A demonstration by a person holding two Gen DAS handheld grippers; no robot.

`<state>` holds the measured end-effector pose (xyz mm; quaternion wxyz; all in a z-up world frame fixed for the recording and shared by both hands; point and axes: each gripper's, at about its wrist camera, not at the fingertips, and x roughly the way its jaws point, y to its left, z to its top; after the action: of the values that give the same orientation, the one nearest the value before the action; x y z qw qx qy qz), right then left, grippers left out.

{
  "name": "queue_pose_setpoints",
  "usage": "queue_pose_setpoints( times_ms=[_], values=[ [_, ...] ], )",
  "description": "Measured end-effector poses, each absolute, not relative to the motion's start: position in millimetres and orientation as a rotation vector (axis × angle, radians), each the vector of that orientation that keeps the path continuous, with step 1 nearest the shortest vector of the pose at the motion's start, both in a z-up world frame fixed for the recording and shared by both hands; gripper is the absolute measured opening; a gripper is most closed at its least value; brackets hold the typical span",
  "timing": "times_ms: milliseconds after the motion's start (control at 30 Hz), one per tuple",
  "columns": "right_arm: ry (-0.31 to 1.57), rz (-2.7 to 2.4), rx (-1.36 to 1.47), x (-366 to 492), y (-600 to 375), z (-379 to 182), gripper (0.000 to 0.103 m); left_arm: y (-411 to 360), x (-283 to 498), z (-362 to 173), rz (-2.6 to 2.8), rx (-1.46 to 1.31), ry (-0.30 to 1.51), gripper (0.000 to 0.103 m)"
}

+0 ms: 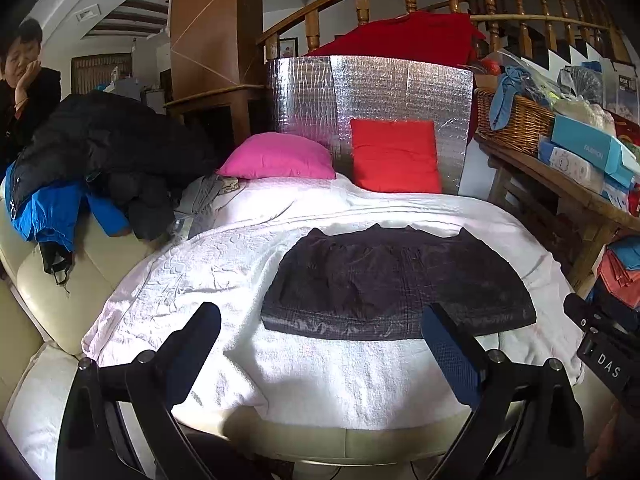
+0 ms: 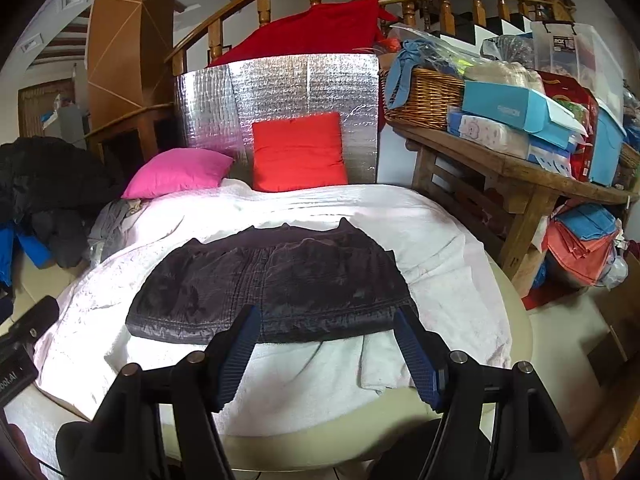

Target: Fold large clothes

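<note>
White bedspread [image 1: 168, 280], folded dark garment [image 1: 396, 284], both grippers spread, empty.

wooden stair railing [image 2: 400, 0] curving behind | silver foil panel [image 2: 280, 96] standing upright | wooden bench [image 2: 520, 168] sitting right, carrying wicker basket [image 2: 424, 96] | cream sofa [image 1: 52, 280] lying left

It was a lived-in home: a wooden staircase banister [image 2: 400, 0] rose at the far side, cushions [image 2: 299, 152] lay on a sofa [image 1: 52, 280], and a cluttered wooden bench [image 2: 520, 172] stood right.

"DAS" shows on the right gripper [image 1: 608, 354]; the blue box [image 1: 592, 151] perhaps reads "FASHION".
</note>
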<state>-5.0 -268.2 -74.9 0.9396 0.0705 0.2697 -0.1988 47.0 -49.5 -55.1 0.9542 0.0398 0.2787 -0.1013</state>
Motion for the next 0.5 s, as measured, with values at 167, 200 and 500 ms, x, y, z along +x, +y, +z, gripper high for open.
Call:
queue_pose_setpoints(
  times_ms=[167, 200, 500],
  values=[
    [0.553, -0.407, 0.147, -2, -267, -77, 0.073, -48, 51, -58, -0.197, 0.075, 0.575, 0.100],
    [0.552, -0.408, 0.146, -1, -267, -77, 0.073, -48, 52, -59, -0.196, 0.076, 0.578, 0.100],
    [0.552, -0.411, 0.142, 7, -269, -76, 0.073, -48, 56, -58, -0.185, 0.076, 0.574, 0.100]
  ],
)
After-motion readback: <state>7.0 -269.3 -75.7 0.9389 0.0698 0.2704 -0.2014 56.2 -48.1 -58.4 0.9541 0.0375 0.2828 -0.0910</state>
